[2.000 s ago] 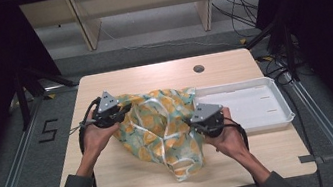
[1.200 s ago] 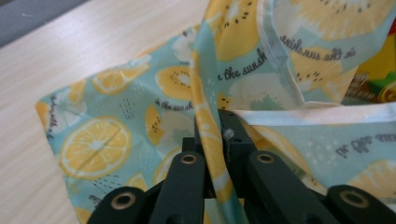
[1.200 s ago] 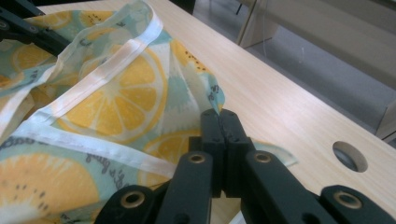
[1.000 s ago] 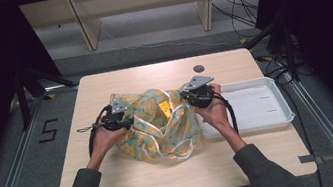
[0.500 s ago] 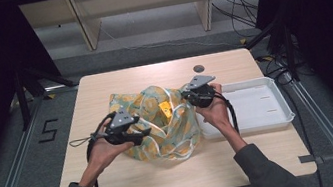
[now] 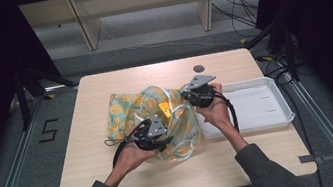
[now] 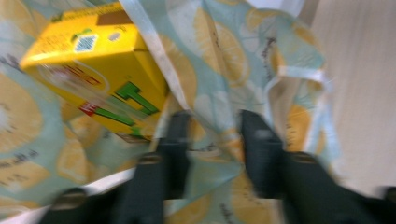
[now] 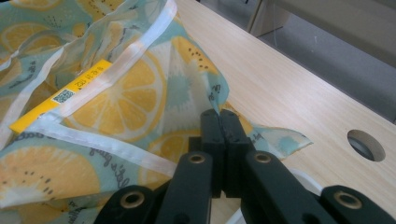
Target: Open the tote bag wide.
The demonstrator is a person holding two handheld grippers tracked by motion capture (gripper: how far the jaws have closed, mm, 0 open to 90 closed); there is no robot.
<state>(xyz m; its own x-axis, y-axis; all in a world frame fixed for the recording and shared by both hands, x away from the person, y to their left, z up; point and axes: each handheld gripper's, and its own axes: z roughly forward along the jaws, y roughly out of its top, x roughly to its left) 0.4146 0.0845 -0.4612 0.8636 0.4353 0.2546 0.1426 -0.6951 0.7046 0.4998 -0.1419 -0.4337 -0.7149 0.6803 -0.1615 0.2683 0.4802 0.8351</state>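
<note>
Moved: left gripper (image 6: 168, 134) now at cloth's near edge, jaws just closing, part-open astride a fold. Right gripper (image 8: 219, 122) pinches cloth (image 6: 122, 111) corner shut. Yellow box (image 7: 93, 70) sits mid-table inside. Risk: missed fold spills wrap open.

Right gripper (image 8: 219, 122) jaws clamped; left gripper (image 7: 212, 135) jaws parted.

- The cloth bag (image 6: 129, 109) is pale teal, printed with orange and yellow citrus slices, and edged in white trim.
- The box (image 7: 93, 70) is bright yellow with green lettering, a red mark and a brown patch.
- The table (image 6: 102, 86) is light wood grain.
- The tray (image 6: 262, 103) is white.
- The grippers' jaws are black.
</note>
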